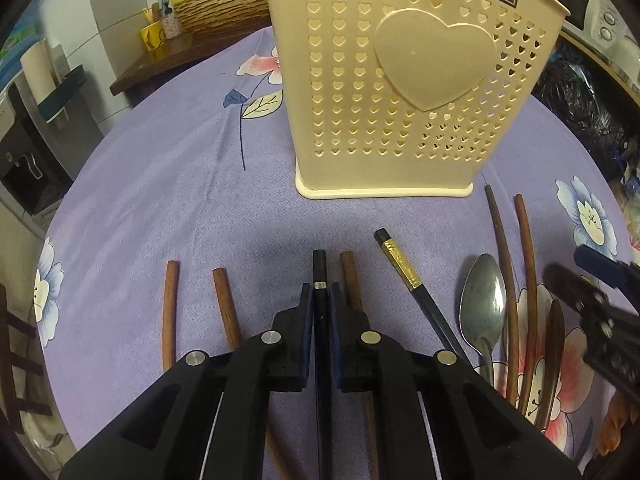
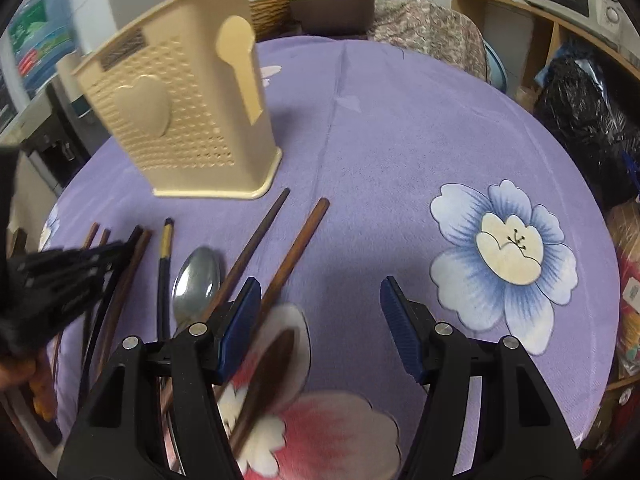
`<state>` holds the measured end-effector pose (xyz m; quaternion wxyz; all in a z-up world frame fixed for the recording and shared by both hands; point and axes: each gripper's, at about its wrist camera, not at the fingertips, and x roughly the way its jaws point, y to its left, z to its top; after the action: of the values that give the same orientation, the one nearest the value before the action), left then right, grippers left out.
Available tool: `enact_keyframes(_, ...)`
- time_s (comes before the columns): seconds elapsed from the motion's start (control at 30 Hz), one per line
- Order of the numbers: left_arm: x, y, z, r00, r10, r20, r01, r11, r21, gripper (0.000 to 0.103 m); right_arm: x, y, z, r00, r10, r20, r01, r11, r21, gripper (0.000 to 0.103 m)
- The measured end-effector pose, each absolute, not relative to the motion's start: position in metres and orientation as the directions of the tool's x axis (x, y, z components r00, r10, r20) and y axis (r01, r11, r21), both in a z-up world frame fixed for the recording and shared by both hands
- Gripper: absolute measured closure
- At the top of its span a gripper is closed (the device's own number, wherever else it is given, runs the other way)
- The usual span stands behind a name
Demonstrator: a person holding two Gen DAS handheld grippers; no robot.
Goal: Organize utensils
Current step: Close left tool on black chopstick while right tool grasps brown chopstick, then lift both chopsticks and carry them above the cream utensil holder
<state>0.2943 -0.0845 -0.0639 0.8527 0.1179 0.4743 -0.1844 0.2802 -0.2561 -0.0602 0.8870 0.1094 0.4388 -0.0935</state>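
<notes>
The left gripper (image 1: pixel 320 292), at the bottom centre of the left wrist view, is clenched on a black chopstick (image 1: pixel 320 268) whose long axis runs straight up the frame; its squared end with a silver band sticks out past the fingertips and points at the cream holder (image 1: pixel 384 92), which stands upright in the upper centre. Bare purple tablecloth (image 1: pixel 160 184) lies between that end and the holder's base, and wider open cloth spreads to the upper left as far as the table's curved edge. Two brown chopsticks (image 1: pixel 170 312) lie to the left of the gripper, roughly parallel to the held one, another brown one lies just right of it, and a black chopstick with a gold band (image 1: pixel 404 268) slants toward the upper left. Further right lie a metal spoon (image 1: pixel 482 304), bowl toward the holder, and two long brown chopsticks (image 1: pixel 504 260) reaching close to the holder's lower right corner. In the right wrist view the right gripper (image 2: pixel 318 292) is released, its blue pads wide apart above the cloth, with a blurred dark wooden spoon (image 2: pixel 268 372) below its left finger. Open cloth with a blue flower print (image 2: pixel 508 256) fills the right half up to the table's rim.
</notes>
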Motion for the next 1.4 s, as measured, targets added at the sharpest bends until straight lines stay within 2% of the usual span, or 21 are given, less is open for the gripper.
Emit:
enact_keyframes(0.17,0.295,-0.087,-0.064,0.483,-0.198,-0.853,0.413,0.911,0.023,0.094,0.306,-0.255,-0.064,0.554,-0.108,-0.826,0.324,0.941,0.095,0.058)
enact_keyframes(0.33,0.301,-0.091,-0.063,0.490,-0.191,-0.851,0.404,0.914,0.027,0.094,0.322,-0.253,-0.064,0.534,-0.168,-0.829,0.381,0.923,0.058,0.063)
enact_keyframes(0.47,0.301,-0.093,-0.063,0.497,-0.182,-0.849,0.395,0.918,0.034,0.094,0.329,-0.254,-0.064,0.520,-0.205,-0.829,0.414,0.910,0.034,0.082)
enact_keyframes(0.57,0.308,-0.090,-0.064,0.499,-0.186,-0.846,0.384,0.923,0.024,0.094,0.331,-0.259,-0.064,0.520,-0.189,-0.833,0.427,0.902,0.061,0.091)
enact_keyframes(0.7,0.308,-0.089,-0.065,0.504,-0.186,-0.844,0.380,0.925,0.022,0.095,0.335,-0.271,-0.065,0.542,-0.124,-0.831,0.436,0.887,0.152,0.092)
enact_keyframes(0.83,0.313,-0.085,-0.062,0.504,-0.221,-0.835,0.378,0.926,-0.016,0.094,0.334,-0.283,-0.065,0.591,0.018,-0.807,0.402,0.860,0.313,0.093)
enact_keyframes(1.0,0.311,-0.070,-0.030,0.557,-0.317,-0.767,0.396,0.914,-0.090,0.095,0.323,-0.285,-0.040,0.664,0.098,-0.742,0.315,0.862,0.396,0.093)
enact_keyframes(1.17,0.299,-0.047,0.021,0.635,-0.421,-0.648,0.431,0.889,-0.155,0.094,0.302,-0.279,0.012,0.757,0.126,-0.641,0.190,0.897,0.400,0.094)
enact_keyframes(1.27,0.292,-0.038,0.042,0.619,-0.493,-0.612,0.482,0.853,-0.199,0.094,0.283,-0.273,0.048,0.812,0.114,-0.573,0.113,0.932,0.344,0.094)
enact_keyframes(1.4,0.279,-0.030,0.066,0.651,-0.501,-0.569,0.492,0.850,-0.185,0.095,0.257,-0.268,0.087,0.863,0.107,-0.493,0.035,0.962,0.270,0.094)
